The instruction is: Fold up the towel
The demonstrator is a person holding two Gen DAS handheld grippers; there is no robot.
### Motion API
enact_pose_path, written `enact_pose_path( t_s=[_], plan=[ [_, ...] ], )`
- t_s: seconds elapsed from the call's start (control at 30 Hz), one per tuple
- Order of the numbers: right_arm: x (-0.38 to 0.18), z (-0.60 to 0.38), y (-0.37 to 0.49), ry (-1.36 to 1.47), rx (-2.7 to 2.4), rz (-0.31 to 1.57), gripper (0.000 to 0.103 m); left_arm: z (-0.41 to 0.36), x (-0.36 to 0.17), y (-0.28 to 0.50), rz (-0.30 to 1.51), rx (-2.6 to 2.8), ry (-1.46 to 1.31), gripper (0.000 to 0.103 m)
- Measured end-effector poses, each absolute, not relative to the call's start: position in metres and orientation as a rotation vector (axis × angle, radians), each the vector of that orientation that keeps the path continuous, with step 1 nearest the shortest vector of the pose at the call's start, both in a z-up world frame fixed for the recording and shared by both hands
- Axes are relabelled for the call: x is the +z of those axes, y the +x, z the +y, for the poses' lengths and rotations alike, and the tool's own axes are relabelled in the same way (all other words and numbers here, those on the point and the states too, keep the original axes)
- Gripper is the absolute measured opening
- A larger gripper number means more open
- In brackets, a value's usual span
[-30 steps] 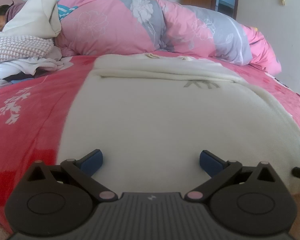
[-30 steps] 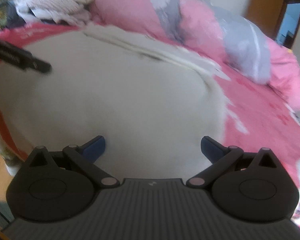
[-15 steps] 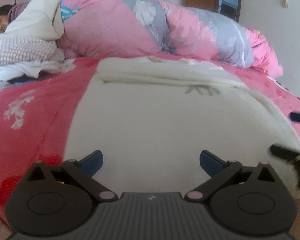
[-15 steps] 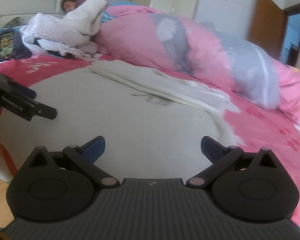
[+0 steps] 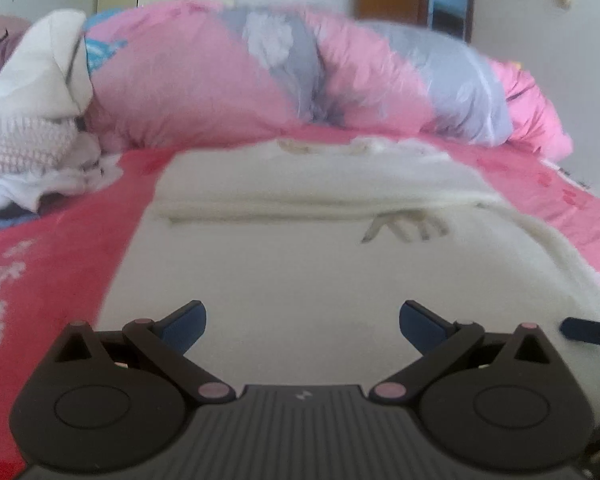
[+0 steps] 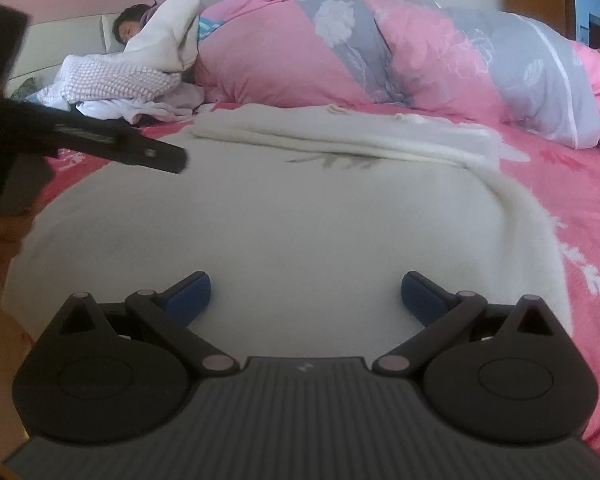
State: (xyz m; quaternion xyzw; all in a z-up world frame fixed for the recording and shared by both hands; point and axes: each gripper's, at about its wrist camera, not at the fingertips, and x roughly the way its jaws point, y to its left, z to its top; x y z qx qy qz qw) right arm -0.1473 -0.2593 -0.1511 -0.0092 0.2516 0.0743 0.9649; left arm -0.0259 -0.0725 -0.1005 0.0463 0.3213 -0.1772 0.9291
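A cream towel [image 5: 300, 264] lies spread on the pink bed, its far part folded over toward me in a thicker band [image 5: 320, 184]. The same towel [image 6: 292, 220] fills the middle of the right wrist view. My left gripper [image 5: 302, 322] hovers open over the towel's near part, nothing between its blue pads. My right gripper [image 6: 305, 296] is open too, above the towel's near edge. In the right wrist view the left gripper's black body [image 6: 80, 140] shows at the far left. A black tip of the right gripper [image 5: 588, 330] pokes in at the left view's right edge.
A pink and grey quilt [image 6: 380, 52] is heaped along the far side of the bed. A person lies under it at the far left by the headboard [image 6: 132, 28], with white and knitted clothes [image 6: 116, 84] piled beside. Pink sheet [image 6: 572, 208] lies right of the towel.
Both grippers have risen and tilted up, so more of the room shows. The right view swung left to face the quilt squarely. Both stay open; the towel has not moved.
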Motion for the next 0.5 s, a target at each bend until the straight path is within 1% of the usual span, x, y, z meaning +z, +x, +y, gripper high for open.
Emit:
enact_pose_path(
  t_s=[0.1,0.5],
  plan=[
    [-0.153,-0.259,-0.147,-0.019,0.150,0.504,0.102,-0.071,-0.114,-0.023,0.678,-0.351,0.088,0.103],
    [-0.156,-0.258,-0.143,-0.012,0.142,0.495,0.102,-0.068,-0.118,-0.028,0.662,-0.340,0.083,0.103]
  ],
)
